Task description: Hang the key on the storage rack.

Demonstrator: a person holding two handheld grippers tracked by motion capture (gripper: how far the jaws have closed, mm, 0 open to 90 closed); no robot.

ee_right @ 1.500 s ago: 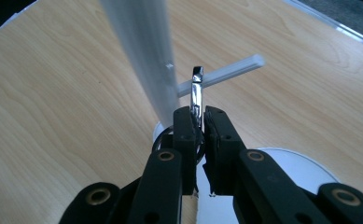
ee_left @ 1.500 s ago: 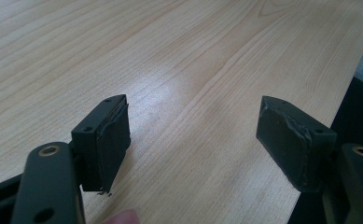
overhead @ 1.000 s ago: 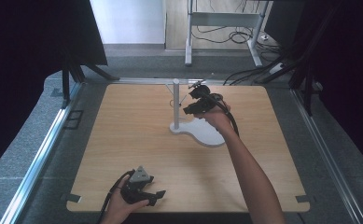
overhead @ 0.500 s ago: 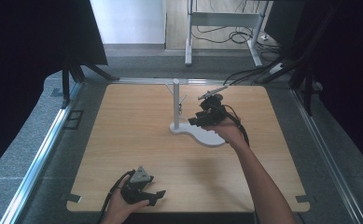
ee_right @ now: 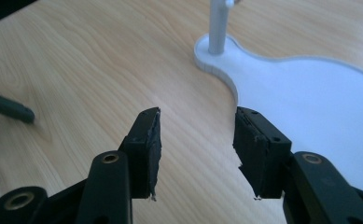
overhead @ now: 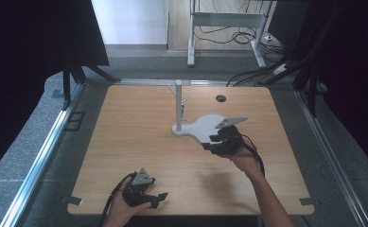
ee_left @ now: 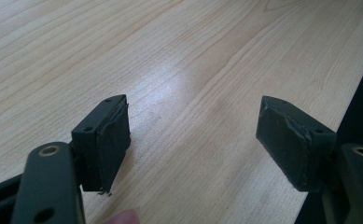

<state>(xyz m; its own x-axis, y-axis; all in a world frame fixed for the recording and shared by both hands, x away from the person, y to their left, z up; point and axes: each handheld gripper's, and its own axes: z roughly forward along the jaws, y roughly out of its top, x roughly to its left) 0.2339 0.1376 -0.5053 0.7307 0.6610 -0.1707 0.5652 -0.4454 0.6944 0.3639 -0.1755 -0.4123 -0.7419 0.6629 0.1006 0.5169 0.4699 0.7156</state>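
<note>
— Item one, the stand?
— White stand (overhead: pixel 205 126): a flat, rounded plate with an upright grey post (overhead: pixel 178 106) at its left end, on the pale wood-grain counter (overhead: pixel 125 127). Small pegs branch off the post. No writing can be read anywhere on it.

— Item two, your right gripper?
— Your right gripper (ee_right: pixel 195 149) hovers at the stand's near edge, fingers released with a clear gap and holding nothing. The pads are matte black, with frayed edges.

— Item three, your left gripper?
— Your left gripper (ee_left: pixel 193 140) sits well apart from the stand, at the counter's near edge. Its fingers are spread wide and empty, the blocks black and scuffed, with brass-coloured rivets behind them.
</note>
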